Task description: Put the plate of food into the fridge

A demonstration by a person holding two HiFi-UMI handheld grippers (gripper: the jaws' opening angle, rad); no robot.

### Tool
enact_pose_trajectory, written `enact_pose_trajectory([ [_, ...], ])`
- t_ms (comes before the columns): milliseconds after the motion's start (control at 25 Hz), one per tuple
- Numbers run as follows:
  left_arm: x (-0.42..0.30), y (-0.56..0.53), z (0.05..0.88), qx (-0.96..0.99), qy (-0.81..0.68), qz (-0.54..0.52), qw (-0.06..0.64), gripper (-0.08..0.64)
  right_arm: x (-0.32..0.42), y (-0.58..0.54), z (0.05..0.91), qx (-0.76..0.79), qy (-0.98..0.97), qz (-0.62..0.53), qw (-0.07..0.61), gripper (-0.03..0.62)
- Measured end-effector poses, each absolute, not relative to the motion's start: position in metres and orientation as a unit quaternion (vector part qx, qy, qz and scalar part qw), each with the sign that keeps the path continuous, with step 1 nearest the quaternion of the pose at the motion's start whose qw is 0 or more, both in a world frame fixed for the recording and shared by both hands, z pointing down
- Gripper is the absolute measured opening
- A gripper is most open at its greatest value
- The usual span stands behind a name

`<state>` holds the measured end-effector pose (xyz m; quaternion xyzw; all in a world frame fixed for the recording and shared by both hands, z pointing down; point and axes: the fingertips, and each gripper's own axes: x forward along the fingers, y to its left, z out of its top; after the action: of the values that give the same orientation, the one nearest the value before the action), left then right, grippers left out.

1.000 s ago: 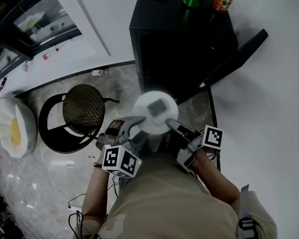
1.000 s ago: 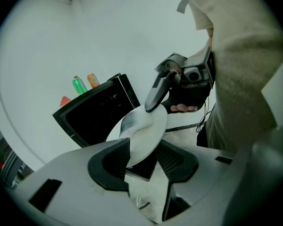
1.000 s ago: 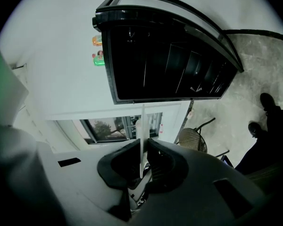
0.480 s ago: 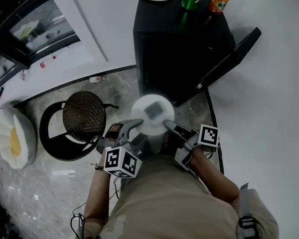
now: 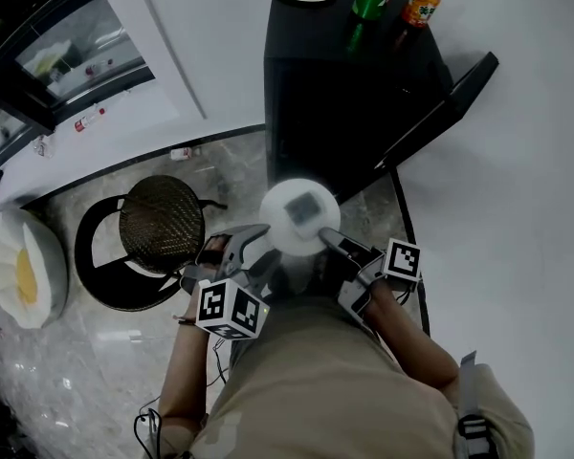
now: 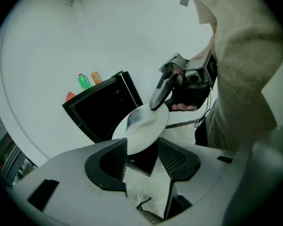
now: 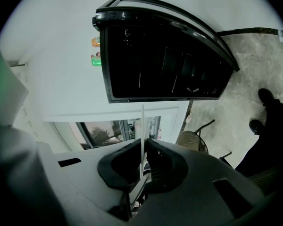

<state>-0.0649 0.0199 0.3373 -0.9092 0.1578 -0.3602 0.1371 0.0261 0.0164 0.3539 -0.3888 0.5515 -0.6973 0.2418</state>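
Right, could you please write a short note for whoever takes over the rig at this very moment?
Right gripper: shut on the rim of the round white plate of food.
Left gripper: jaws have just been opening; the plate's rim lies between them, unclamped.
Black mini fridge: on the floor just ahead, door open.
Done: plate held up in front of the fridge.
Left: set the plate inside, let go, probably shut the door.

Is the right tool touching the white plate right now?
Touching. In the right gripper view the right tool pinches the plate, seen edge-on, between its pads.
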Motion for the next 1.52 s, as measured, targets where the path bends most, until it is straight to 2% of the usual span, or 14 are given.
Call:
enact_pose_trajectory([
  [280,-0.077,0.015,0.335,-0.923,0.174,-0.329,0.1,0.187,0.034,0.02,0.359,-0.395,0.552,-0.688,0.255,0.035],
  [800,-0.072,0.011,0.331,-0.956,0.184,-0.217,-0.063,0.187,0.056,0.04,0.37,-0.416,0.543,-0.675,0.277,0.035],
  [1280,-0.028,0.013,0.34,-0.947,0.182,-0.257,-0.062,0.187,0.1,0.041,0.393,-0.411,0.544,-0.675,0.282,0.035],
  [1520,-0.011,0.01,0.353,-0.936,0.199,-0.279,-0.077,0.187,0.121,0.032,0.41,-0.406,0.562,-0.673,0.259,0.035],
])
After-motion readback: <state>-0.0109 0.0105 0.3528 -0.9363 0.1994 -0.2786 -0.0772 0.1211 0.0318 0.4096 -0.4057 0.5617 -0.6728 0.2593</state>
